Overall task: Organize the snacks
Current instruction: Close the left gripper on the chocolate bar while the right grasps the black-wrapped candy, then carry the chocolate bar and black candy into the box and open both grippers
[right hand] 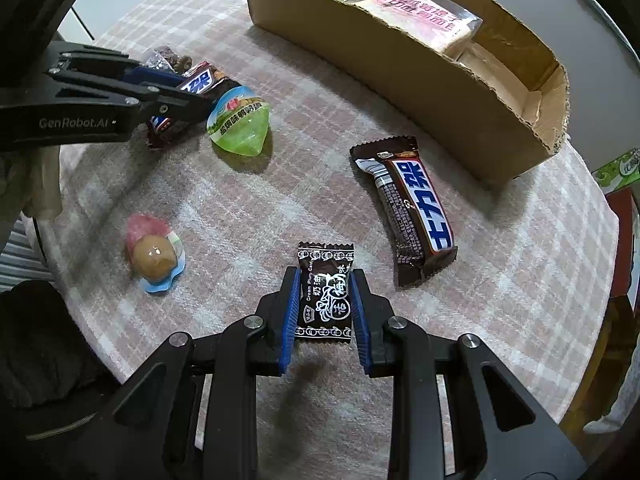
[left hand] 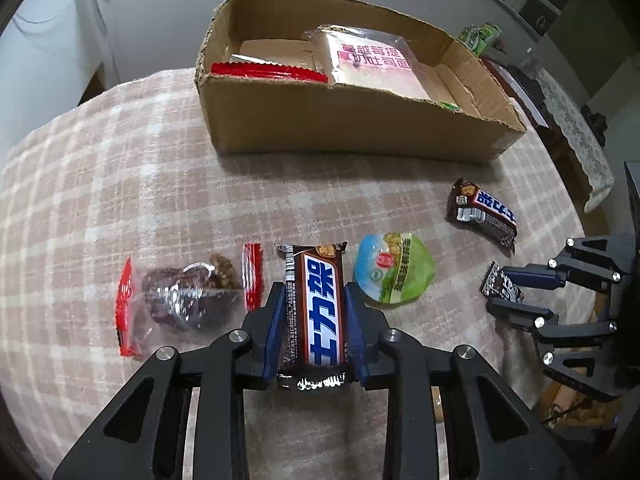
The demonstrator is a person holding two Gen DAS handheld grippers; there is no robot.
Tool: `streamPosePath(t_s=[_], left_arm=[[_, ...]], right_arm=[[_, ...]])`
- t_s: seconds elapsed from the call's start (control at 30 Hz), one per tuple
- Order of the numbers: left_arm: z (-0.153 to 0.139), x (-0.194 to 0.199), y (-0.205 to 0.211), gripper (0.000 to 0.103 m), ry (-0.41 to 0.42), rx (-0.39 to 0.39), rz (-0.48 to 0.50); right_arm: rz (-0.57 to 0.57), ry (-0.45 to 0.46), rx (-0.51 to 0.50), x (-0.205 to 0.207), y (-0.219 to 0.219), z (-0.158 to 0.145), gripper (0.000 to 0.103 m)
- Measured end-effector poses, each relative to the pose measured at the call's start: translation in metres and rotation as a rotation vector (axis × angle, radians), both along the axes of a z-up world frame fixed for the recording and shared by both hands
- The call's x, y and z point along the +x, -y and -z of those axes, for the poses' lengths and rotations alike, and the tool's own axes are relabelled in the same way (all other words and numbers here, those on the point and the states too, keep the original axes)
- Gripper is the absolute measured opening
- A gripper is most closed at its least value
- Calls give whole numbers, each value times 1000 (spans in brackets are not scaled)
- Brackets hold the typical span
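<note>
Surface: table with a pink/white plaid cloth [left hand: 120, 184]. Grey wall behind it; a second cloth-covered table [left hand: 576, 128] at far right in the left view.

Box [left hand: 352, 128]: open cardboard, torn top edge, at the far side of the cloth. In it: a pink-labelled bread pack [left hand: 372, 60] with Chinese print, and a red-edged packet [left hand: 264, 70] at the left end. A green carton [left hand: 480, 38] sits beyond the box's right end.

Edges: table edge falls away at the right in the right view. A bare strip of cloth runs between the snack row and the box's front wall. Snacks near the left gripper are tightly packed.

Left gripper [left hand: 316, 312]: clamped on a brown bar [left hand: 316, 312], pads on its long sides, white/blue label in Chinese. Just left, a clear nut bag [left hand: 188, 296] with red ends. Just right, a green pouch [left hand: 394, 272], Chinese print. The gripper body reads "GenRobot.AI" in the right view.

Right gripper [right hand: 325, 300]: closed on a black candy [right hand: 325, 300], pads on both sides; label reads "Cream Plum Candy" plus Chinese. Can't tell whether it is lifted off the cloth.

Second bar [right hand: 408, 216]: loose on the cloth between the candy and the box, same label. An egg pack [right hand: 154, 256] lies left of the right gripper, apart from the rest.
</note>
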State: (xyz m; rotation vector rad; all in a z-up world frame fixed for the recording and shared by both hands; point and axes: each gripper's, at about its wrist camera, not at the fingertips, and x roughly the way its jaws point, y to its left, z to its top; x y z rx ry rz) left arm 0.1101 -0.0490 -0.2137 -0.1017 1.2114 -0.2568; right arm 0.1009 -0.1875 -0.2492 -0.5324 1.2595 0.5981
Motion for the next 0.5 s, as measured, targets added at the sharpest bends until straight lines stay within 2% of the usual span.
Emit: streamPosePath(t_s=[0.33,0.5], left_arm=[[-11,-20,-19,27,15,-54,-37],[-24,-25,-24,27,35,-90,-52]], right_arm=[[83,-11,78,8,19,-12,25],[121,10,115,10,30,-28,25]])
